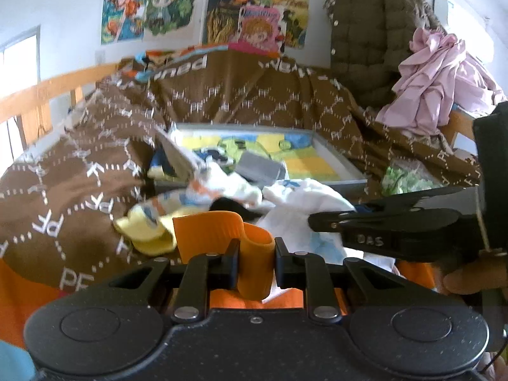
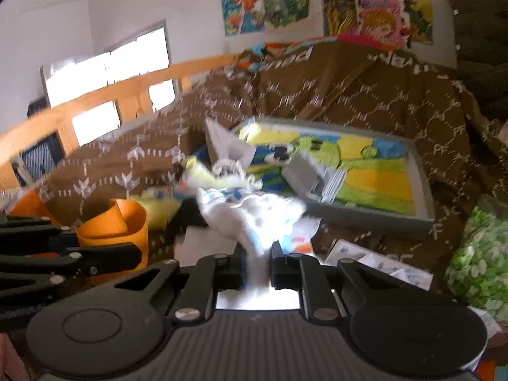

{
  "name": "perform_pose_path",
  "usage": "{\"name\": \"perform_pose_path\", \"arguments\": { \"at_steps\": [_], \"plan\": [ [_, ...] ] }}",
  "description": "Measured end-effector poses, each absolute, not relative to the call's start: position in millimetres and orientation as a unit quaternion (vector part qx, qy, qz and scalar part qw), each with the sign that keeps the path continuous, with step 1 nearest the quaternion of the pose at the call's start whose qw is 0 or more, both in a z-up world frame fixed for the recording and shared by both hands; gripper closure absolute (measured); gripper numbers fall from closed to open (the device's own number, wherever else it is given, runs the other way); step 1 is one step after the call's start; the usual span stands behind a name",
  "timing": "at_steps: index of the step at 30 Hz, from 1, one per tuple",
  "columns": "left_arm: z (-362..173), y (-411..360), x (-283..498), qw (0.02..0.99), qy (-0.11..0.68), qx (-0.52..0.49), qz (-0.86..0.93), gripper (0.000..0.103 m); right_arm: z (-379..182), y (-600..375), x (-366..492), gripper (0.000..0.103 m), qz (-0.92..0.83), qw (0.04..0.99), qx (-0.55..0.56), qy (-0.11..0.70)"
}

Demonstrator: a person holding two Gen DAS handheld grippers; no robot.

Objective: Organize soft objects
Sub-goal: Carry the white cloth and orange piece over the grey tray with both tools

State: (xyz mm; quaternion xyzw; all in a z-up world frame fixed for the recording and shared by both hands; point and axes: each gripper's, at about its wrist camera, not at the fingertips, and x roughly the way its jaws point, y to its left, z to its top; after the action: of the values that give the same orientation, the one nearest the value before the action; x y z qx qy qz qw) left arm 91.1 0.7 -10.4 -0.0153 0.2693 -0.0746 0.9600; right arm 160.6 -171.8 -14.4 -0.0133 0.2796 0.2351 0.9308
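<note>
Two tools grip soft cloths over the bed.
The left tool pinches a folded orange cloth; the right tool is closed on a white patterned cloth.

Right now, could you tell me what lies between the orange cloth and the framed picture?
White patterned cloth and a yellow piece lie there, seen in the left wrist view.

A white wall hung with bright cartoon posters backs a bed with an orange wooden rail, draped in a brown patterned blanket, while daylight glares through a window at the left.
</note>
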Motion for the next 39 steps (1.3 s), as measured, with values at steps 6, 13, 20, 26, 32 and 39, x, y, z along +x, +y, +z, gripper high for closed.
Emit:
{"name": "perform_pose_path", "arguments": {
  "at_steps": [6,13,20,26,32,39],
  "plan": [
    [9,-6,100,0.968,0.234,0.009,-0.088,0.081,1,-188,160,0.088,0.221,0.946,0.019,0.238],
    [25,-10,136,0.97,0.212,0.017,-0.115,0.081,13,-211,173,0.088,0.19,0.959,0.058,0.2],
    [28,-12,203,0.971,0.192,0.027,-0.139,0.08,5,-236,215,0.088,0.146,0.965,0.098,0.193],
    [5,-12,260,0.972,0.195,0.012,-0.134,0.08,-5,-244,266,0.088,0.115,0.968,0.121,0.189],
    [-15,-2,303,0.97,0.207,-0.007,-0.129,0.08,-18,-241,300,0.088,0.086,0.969,0.116,0.198],
    [-37,1,333,0.963,0.245,-0.007,-0.113,0.08,-34,-229,320,0.088,0.066,0.968,0.089,0.225]
  ]
}}
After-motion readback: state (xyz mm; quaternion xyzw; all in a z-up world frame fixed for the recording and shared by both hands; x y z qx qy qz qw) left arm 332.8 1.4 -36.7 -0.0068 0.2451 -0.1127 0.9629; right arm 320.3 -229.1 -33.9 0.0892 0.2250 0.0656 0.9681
